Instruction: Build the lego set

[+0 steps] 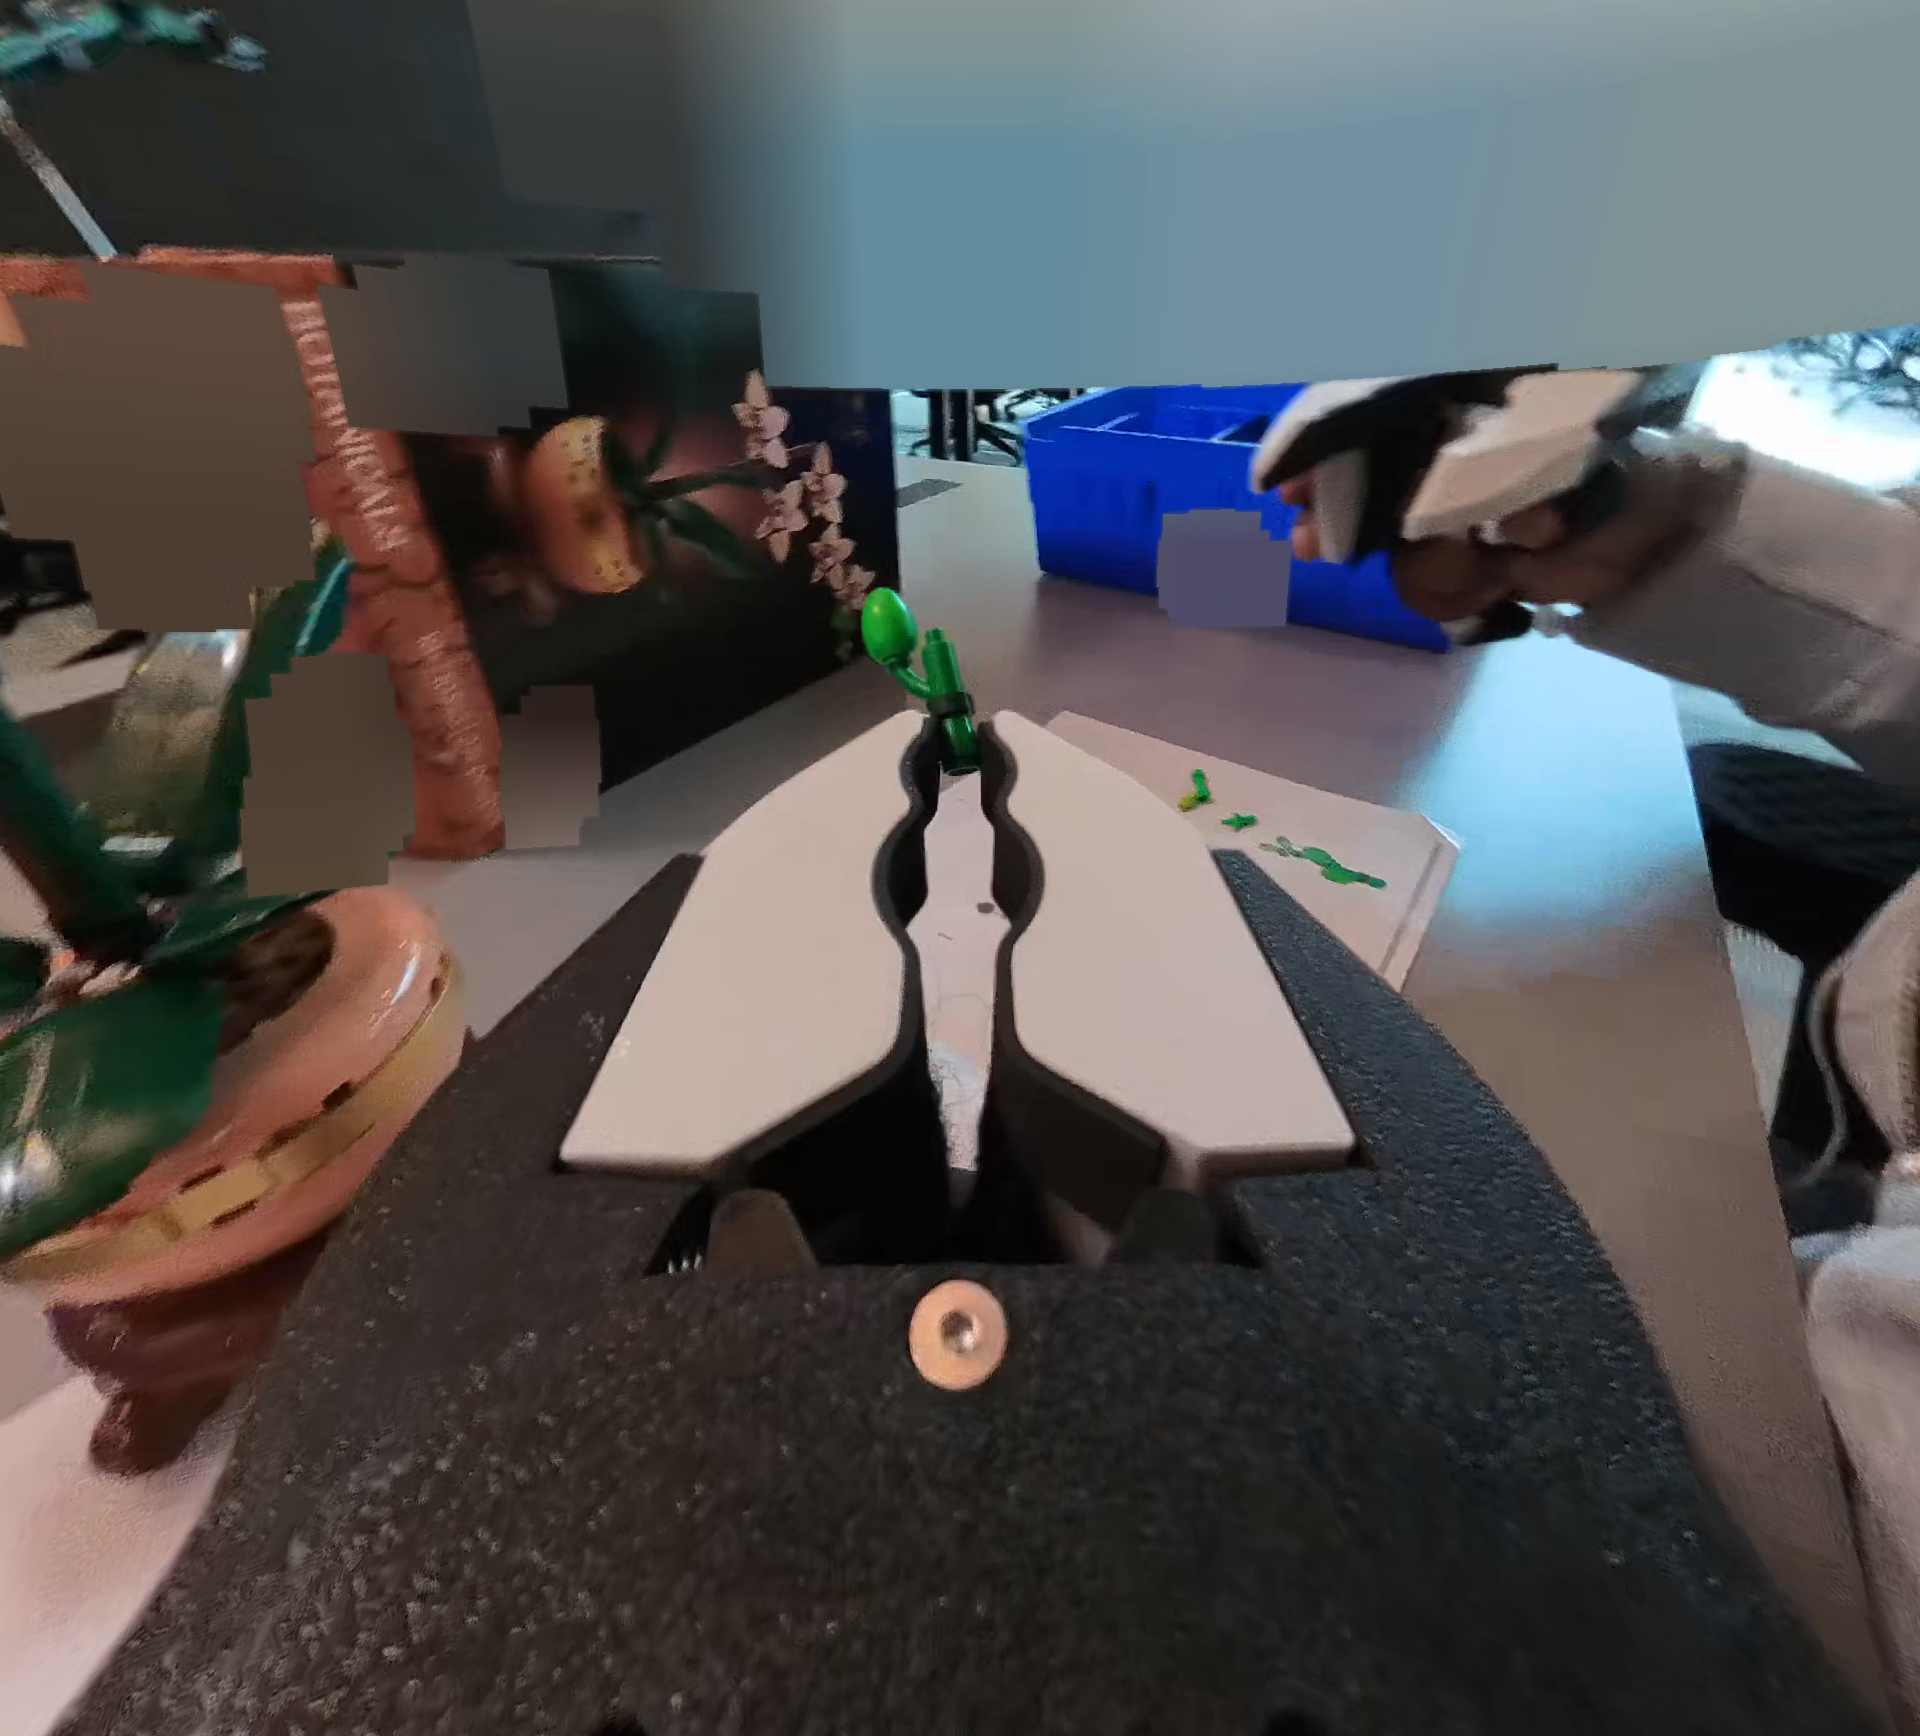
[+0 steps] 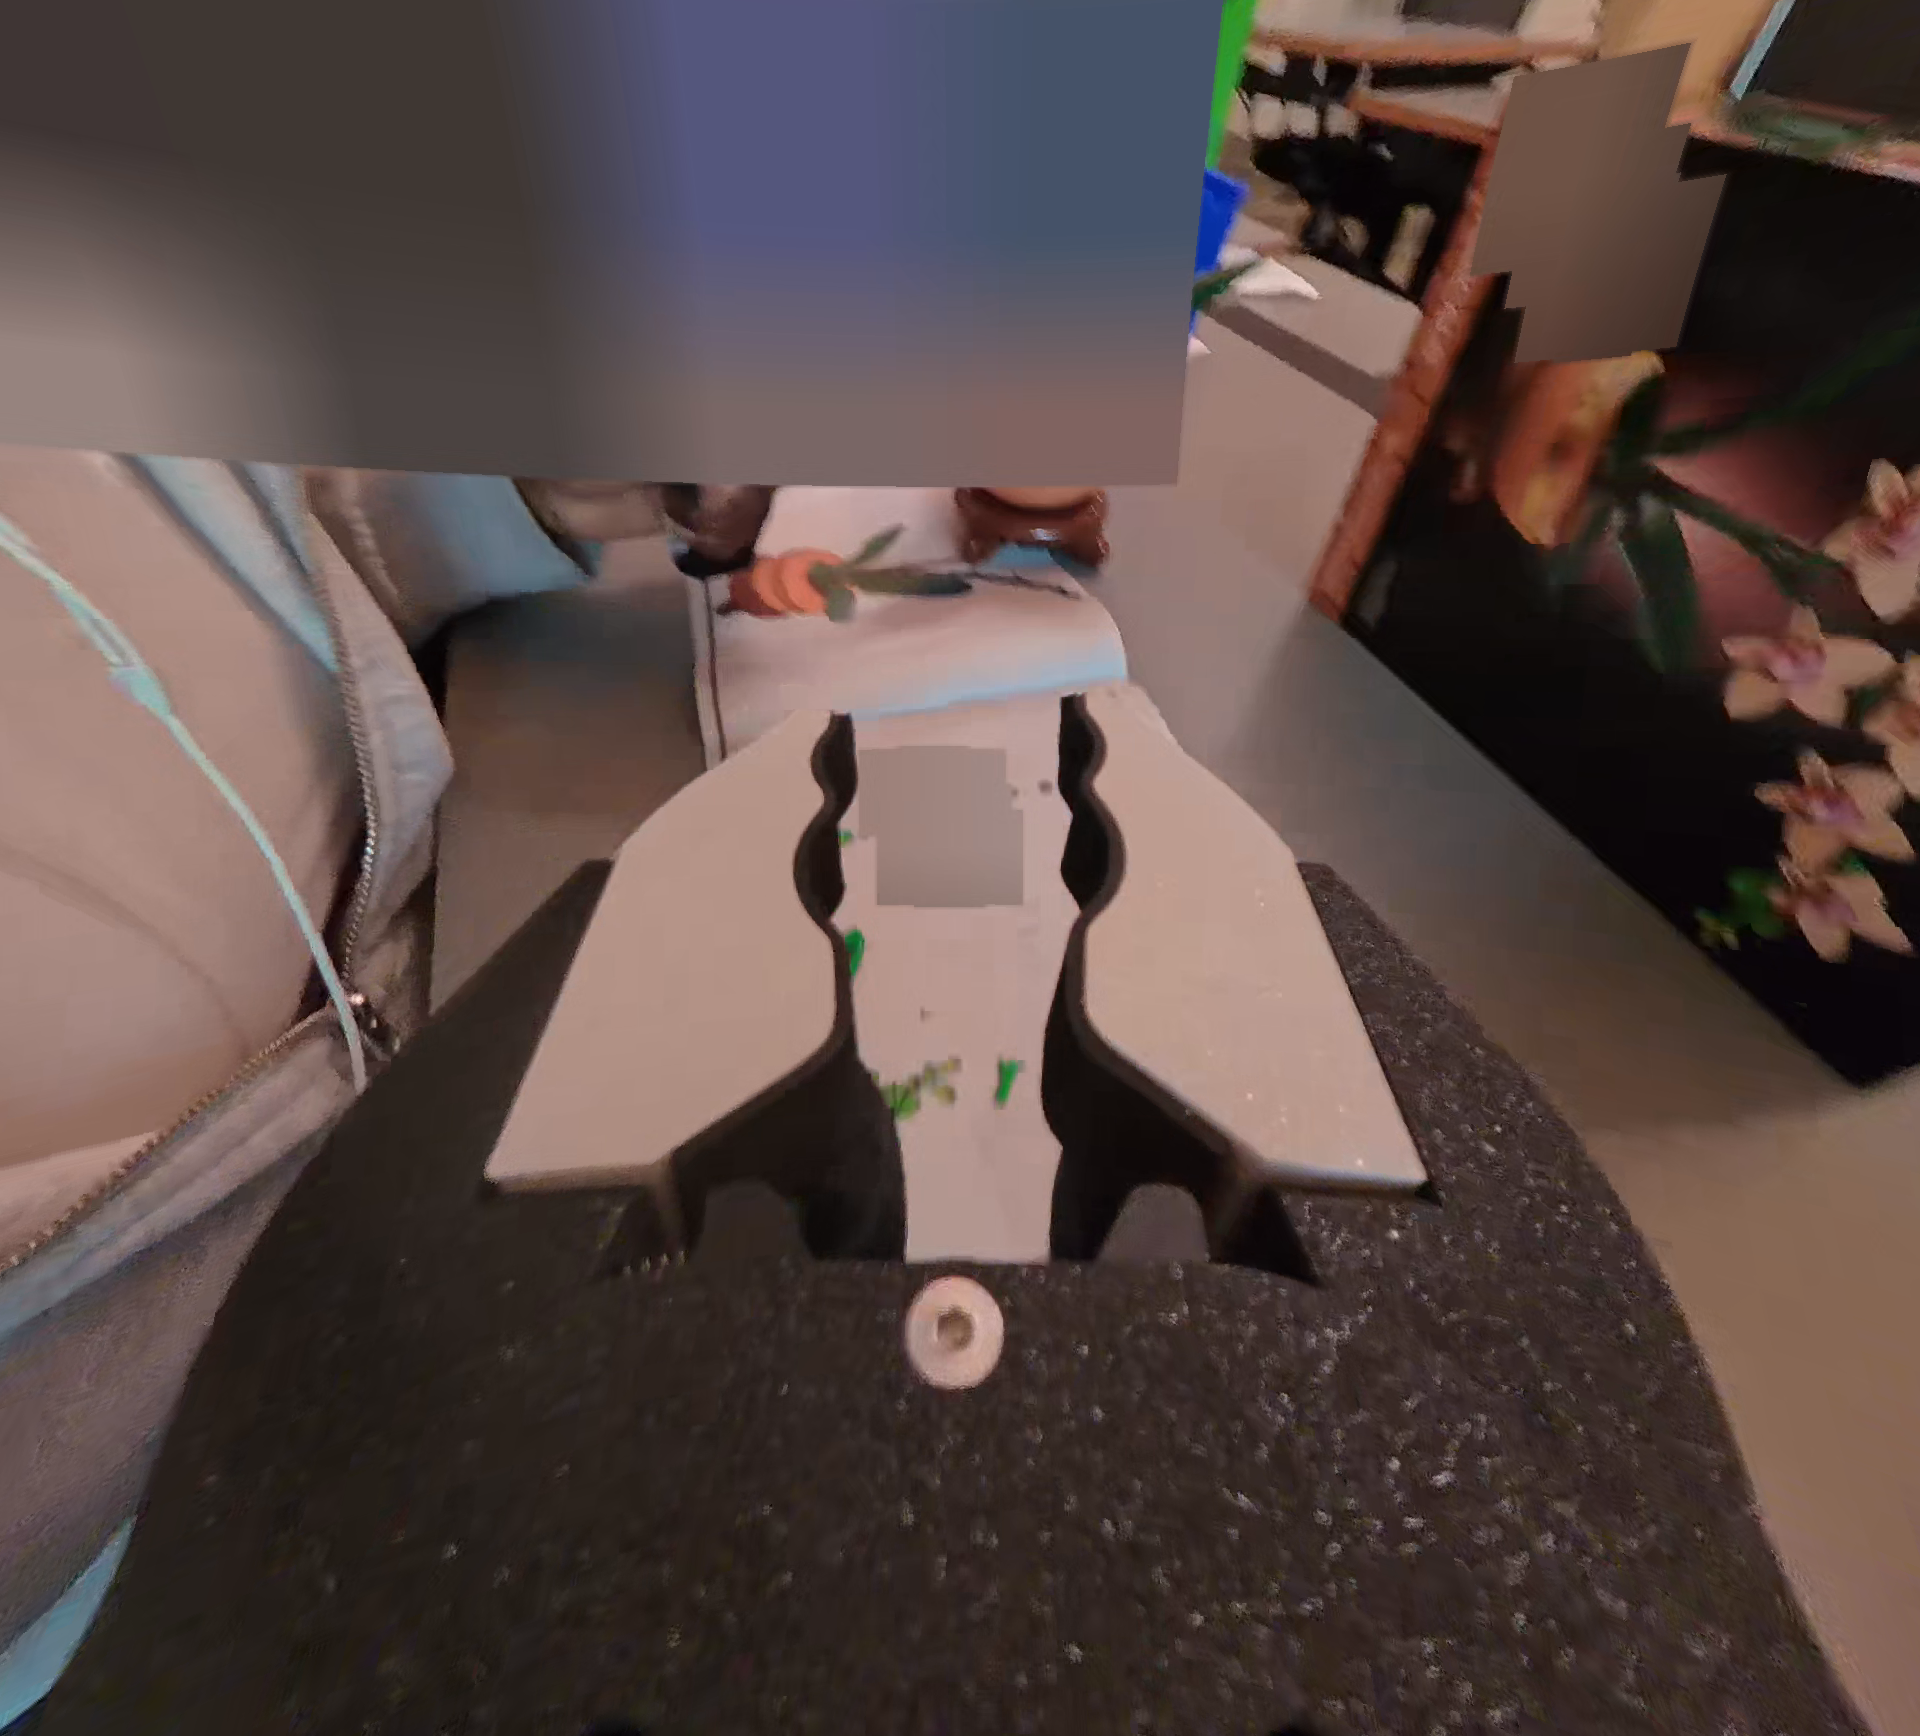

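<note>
Here, biggest risk: the left gripper (image 1: 958, 741) pinches the green stem piece (image 1: 940, 699) only at its very bottom, with the bud (image 1: 886, 626) sticking up free above the tips. I judge a sideways push while mating it could twist it out or flick it away.
Cause of a slip: the hold is thin and at the tips; the piece leans a little to the left.
Pot plant: the pink pot (image 1: 343, 1011) with dark green leaves stands close on the left, near the gripper's body. A careless swing could knock the leaves.
Box: the dark set box (image 1: 644, 564) with flower pictures stands upright behind the stem piece, limiting room forward.
Blue bin: blue bin (image 1: 1122, 491) sits farther back on the table (image 1: 1558, 751), out of the way.
Right gripper: right gripper (image 2: 954, 741) is spread apart and holds nothing, hovering over the white sheet (image 2: 966, 1167).
Loose parts: small green bits (image 2: 920, 1086) lie on that sheet, between the fingers in the right wrist view; easy to scatter, I think.
</note>
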Tool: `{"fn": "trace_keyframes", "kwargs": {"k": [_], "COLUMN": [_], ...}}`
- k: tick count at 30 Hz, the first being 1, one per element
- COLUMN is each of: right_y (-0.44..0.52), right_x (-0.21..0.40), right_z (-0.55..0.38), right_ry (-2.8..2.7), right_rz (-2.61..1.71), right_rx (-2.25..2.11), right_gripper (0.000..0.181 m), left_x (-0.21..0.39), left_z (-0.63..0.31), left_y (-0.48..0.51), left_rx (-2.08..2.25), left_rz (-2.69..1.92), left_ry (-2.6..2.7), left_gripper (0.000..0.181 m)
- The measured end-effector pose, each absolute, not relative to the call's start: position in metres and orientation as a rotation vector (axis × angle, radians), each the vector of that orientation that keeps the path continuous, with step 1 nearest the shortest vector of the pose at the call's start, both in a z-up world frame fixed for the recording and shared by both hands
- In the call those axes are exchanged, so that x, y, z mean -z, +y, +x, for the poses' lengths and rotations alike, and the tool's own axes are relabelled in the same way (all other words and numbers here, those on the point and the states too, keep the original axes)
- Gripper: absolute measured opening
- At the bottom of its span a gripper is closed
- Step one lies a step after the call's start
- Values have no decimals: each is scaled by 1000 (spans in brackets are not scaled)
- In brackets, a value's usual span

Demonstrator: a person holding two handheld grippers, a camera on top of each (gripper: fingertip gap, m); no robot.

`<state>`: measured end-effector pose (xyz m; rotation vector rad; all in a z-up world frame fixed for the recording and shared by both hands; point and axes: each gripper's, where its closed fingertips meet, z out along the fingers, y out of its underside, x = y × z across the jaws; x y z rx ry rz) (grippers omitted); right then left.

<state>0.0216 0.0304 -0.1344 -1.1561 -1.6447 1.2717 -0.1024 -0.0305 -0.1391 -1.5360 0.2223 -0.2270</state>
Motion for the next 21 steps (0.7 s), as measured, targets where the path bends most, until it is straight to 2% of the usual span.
{"fn": "trace_keyframes", "kwargs": {"k": [2,4,5,9,11,12,14,15,21], "right_y": [32,28,29,29,18,16,5,-2,-3], "right_x": [143,149,153,174,188,196,208,212,248], "right_z": [29,36,39,46,48,48,46,42,25], "right_ry": [-1658,-1698,-1722,-1816,-1876,-1889,-1927,-1942,-2158], "right_rz": [-1204,-1179,-1176,-1235,-1293,-1352,-1381,-1358,-1234], "right_rx": [-1187,-1115,-1059,-892,-936,-941,-1003,-1030,-867], "right_gripper": [27,2,0,4,26,27,2,1,19], "left_x": [139,140,141,149,150,150,149,150,154], "left_z": [-105,-102,-101,-97,-93,-91,-89,-89,-81], "left_y": [-30,-28,-27,-23,-23,-24,-24,-24,-26], "left_rx": [244,245,226,135,144,164,181,179,203], "left_rz": [-1534,-1543,-1546,-1581,-1573,-1565,-1560,-1565,-1586], "left_ry": [172,162,166,204,208,209,214,215,258], "left_gripper": [6,6,6,6,6,6,6,6,6]}}
